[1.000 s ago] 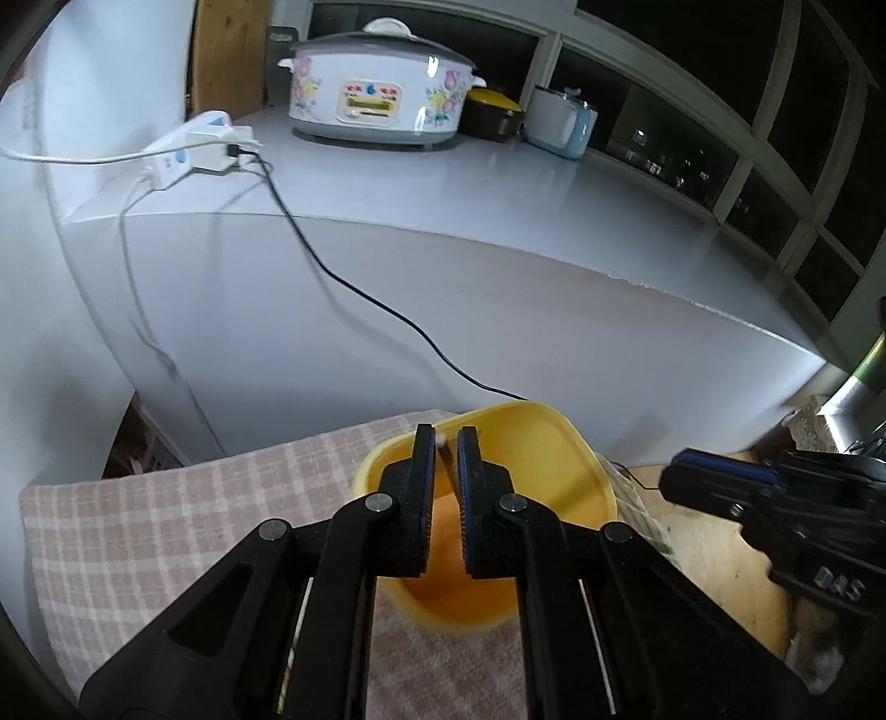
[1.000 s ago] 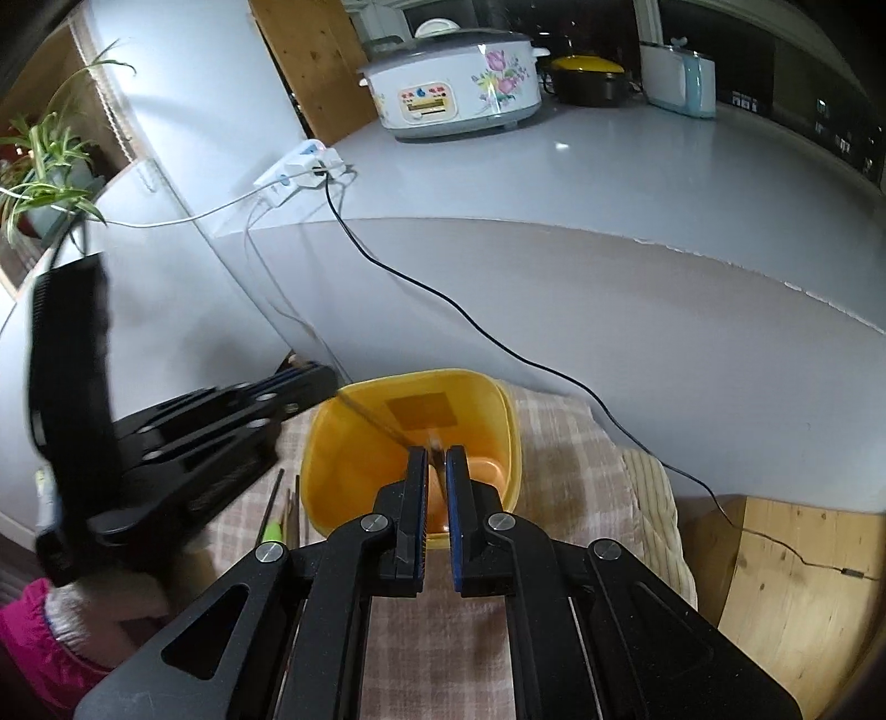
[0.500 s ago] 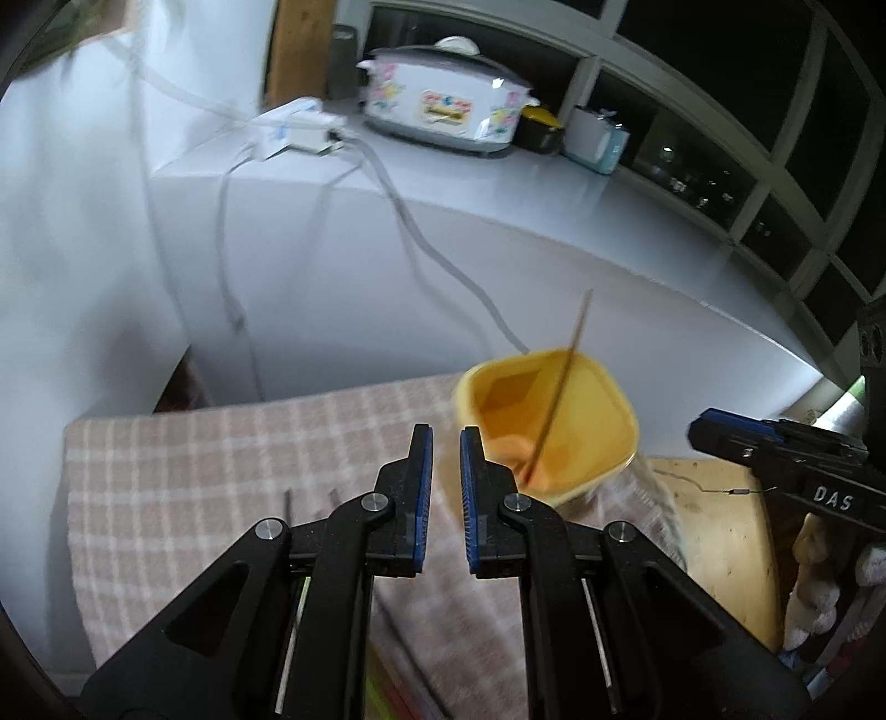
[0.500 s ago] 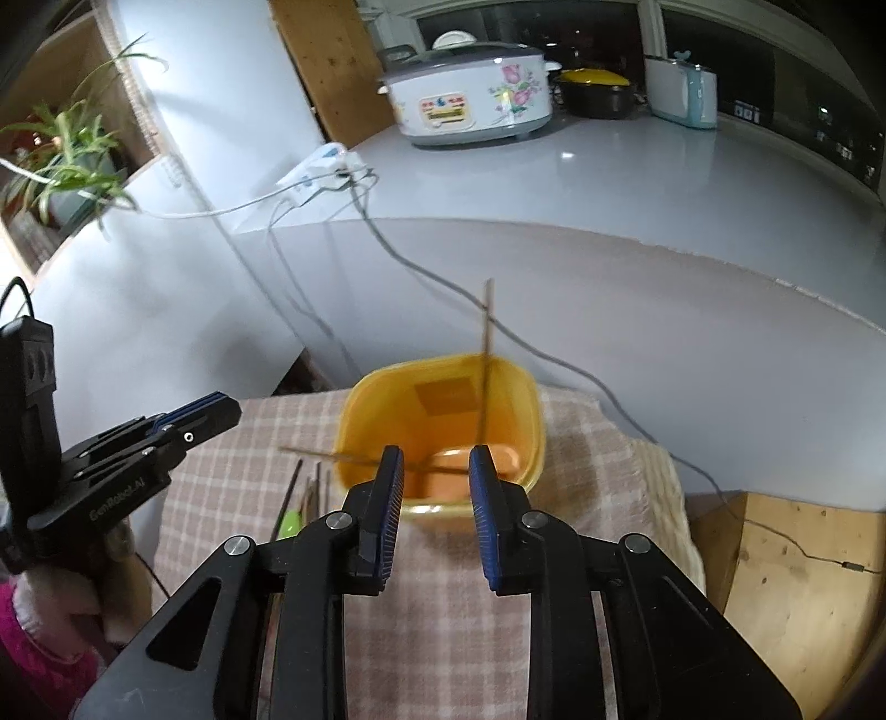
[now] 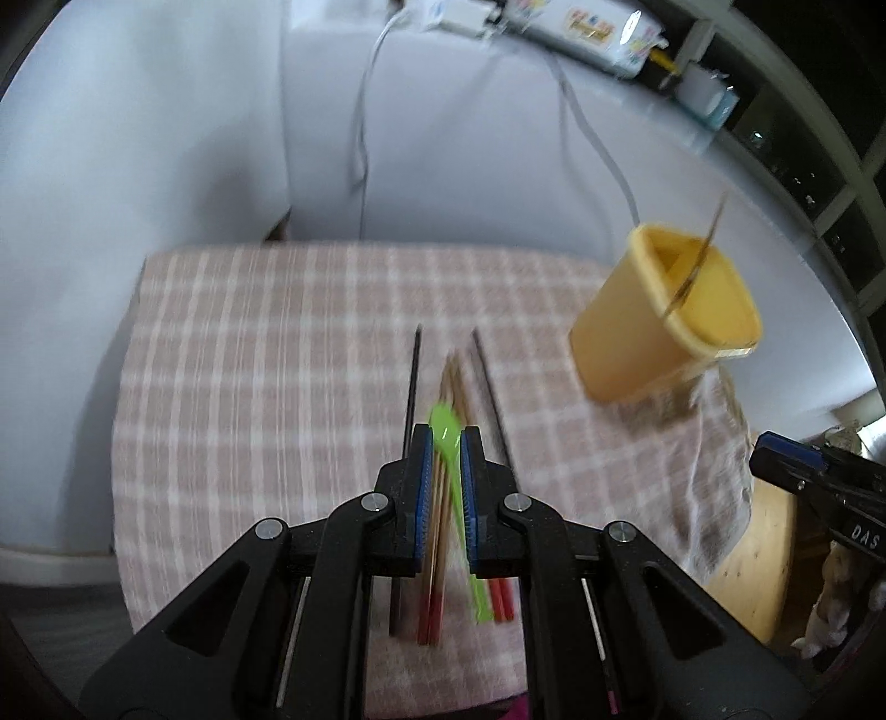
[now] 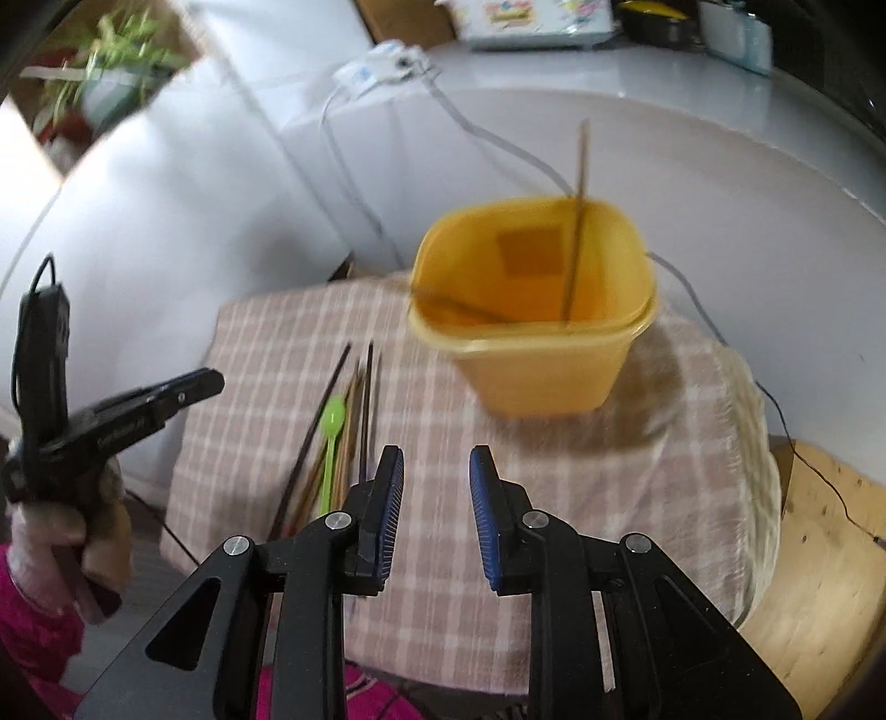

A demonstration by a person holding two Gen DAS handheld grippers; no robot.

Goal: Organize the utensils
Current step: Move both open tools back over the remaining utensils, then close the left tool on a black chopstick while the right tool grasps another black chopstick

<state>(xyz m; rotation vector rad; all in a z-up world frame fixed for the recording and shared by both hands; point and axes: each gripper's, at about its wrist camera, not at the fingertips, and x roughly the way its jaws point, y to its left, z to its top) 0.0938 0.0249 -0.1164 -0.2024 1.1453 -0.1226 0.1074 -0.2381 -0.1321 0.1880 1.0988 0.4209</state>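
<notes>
A yellow plastic tub (image 6: 534, 310) stands on the checked cloth (image 6: 443, 526) with two chopsticks (image 6: 576, 221) leaning inside; it also shows in the left wrist view (image 5: 664, 327). A green plastic spoon (image 5: 446, 443) lies among several loose chopsticks (image 5: 412, 399) on the cloth; they also show in the right wrist view (image 6: 332, 426). My left gripper (image 5: 443, 443) hovers above the spoon, jaws slightly apart and empty. My right gripper (image 6: 436, 471) is open and empty, above the cloth in front of the tub.
A white counter (image 6: 609, 111) rises behind the cloth-covered stool, with a power strip (image 6: 382, 66) and cables hanging down. A floral rice cooker (image 6: 531, 19) stands on it. A wooden surface (image 6: 819, 554) lies to the right.
Both grippers let go of chopsticks, which now stand in the tub. The left gripper has swung back and down over the spoon and loose chopsticks. The right gripper has opened wider and pulled back.
</notes>
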